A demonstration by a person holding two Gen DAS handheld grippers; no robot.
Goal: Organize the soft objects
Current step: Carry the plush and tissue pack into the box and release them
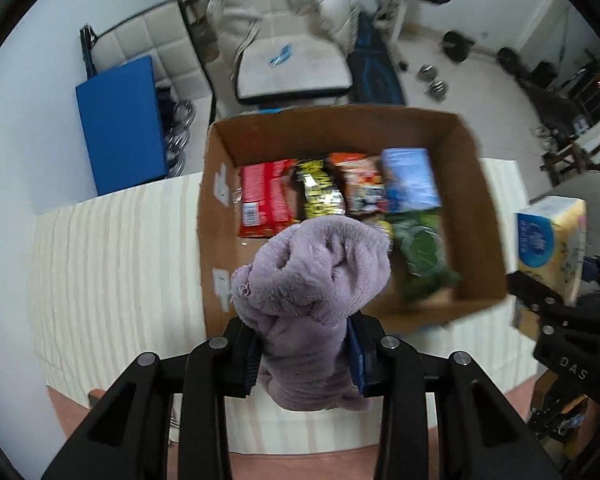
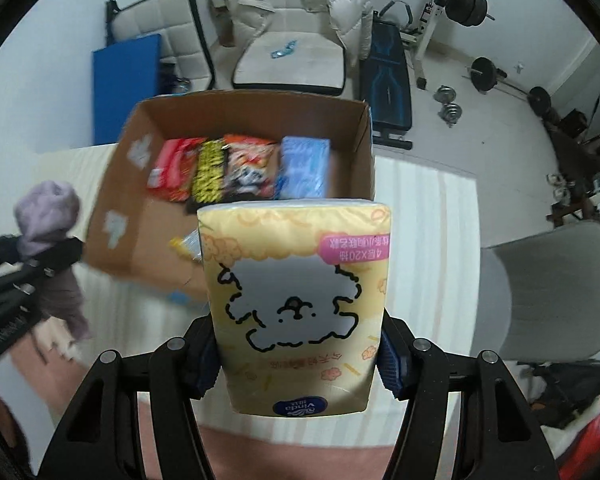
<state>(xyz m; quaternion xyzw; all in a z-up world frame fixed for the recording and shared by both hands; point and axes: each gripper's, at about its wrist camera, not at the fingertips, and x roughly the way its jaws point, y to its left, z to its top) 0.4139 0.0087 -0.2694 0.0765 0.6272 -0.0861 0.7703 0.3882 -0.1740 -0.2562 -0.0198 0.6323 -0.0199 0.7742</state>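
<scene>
Towel (image 1: 312,280) clamped in left tongs (image 1: 306,354) (tissue pack (image 2: 298,304) in right (image 2: 298,364)).

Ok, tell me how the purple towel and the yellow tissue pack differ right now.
The purple towel is a crumpled, fuzzy bundle with no fixed shape; the yellow tissue pack is a smooth, printed, blocky package. The towel is plain lilac, while the pack carries a cartoon dog and text. The towel sits in the left tongs; the pack sits in the right tongs. Both are clamped and held in front of the cardboard box.
</scene>
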